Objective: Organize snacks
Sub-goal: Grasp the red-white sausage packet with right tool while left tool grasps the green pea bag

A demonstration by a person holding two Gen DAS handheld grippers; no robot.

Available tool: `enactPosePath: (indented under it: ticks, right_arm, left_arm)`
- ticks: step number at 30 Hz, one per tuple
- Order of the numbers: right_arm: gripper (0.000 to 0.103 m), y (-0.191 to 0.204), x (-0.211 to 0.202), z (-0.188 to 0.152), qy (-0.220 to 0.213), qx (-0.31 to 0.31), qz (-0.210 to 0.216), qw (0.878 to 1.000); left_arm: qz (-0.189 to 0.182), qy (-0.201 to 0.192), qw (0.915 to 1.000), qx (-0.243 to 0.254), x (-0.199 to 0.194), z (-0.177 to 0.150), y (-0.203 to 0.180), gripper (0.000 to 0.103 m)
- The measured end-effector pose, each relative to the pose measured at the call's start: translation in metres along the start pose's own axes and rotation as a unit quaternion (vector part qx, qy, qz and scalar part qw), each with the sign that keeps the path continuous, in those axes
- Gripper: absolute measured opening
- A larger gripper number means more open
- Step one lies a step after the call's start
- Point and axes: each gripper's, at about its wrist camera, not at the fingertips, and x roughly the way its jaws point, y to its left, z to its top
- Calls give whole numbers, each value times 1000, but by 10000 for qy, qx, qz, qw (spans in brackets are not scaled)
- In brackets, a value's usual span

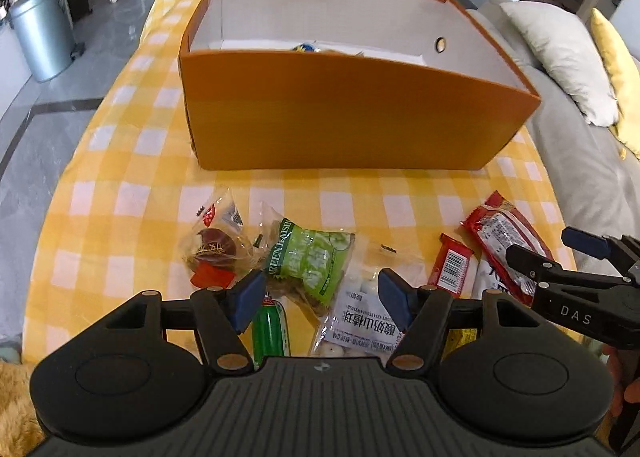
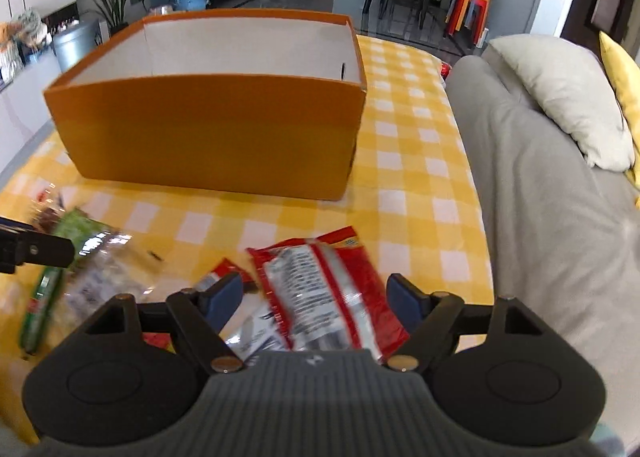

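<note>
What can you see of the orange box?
The orange box is a large, open-topped rectangular carton, cardboard by its look, with orange outer walls, a white inside and a small round hole in one side wall. It stands upright on the yellow checked tablecloth, behind the loose snacks. A blue-and-yellow packet shows inside. Nothing grips it.

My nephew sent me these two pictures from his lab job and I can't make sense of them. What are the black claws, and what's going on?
No robot here: a person holds a two-fingered claw in each hand, each carrying a wide-angle camera looking along its fingers. One picture is from the left gripper, the other from the right gripper. Both are open and hold nothing. On the yellow checked tablecloth stands an orange box, with loose snacks before it: a green raisin packet under the left claw, a red packet under the right.
</note>
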Motion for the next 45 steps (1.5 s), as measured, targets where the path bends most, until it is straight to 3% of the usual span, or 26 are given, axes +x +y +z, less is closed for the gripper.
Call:
enactPosePath:
  ticks: [4,17,20,24,32,35,45]
  right_arm:
    - [82,-10,17,1,184,124,-31,9997]
    - [84,-17,44,-1,556,448,120,9974]
    - [82,-14,44,-2,586,386,85,9975]
    - [76,-14,42,-3,611,383,106,9973]
    - [67,-12,37,-4,575,290,81,9979]
    - [67,-9,33,-4,524,240,62,9983]
    - [67,-4,8,-2,117,175,3,9998]
  left_arm:
    - [64,85,9999,-125,10,3,1,76]
    - [295,316,9989,-178,34,10,-2,82]
    - [378,525,9975,-284,43,12,-2,82]
    - [396,480,9976,-312,44,13,-4,81]
    - [70,375,9991,-164,41,14,-11,31]
    - [41,353,9993,-116,40,14,-14,25]
    - [-72,78,9999,-93,15,10,-9,20]
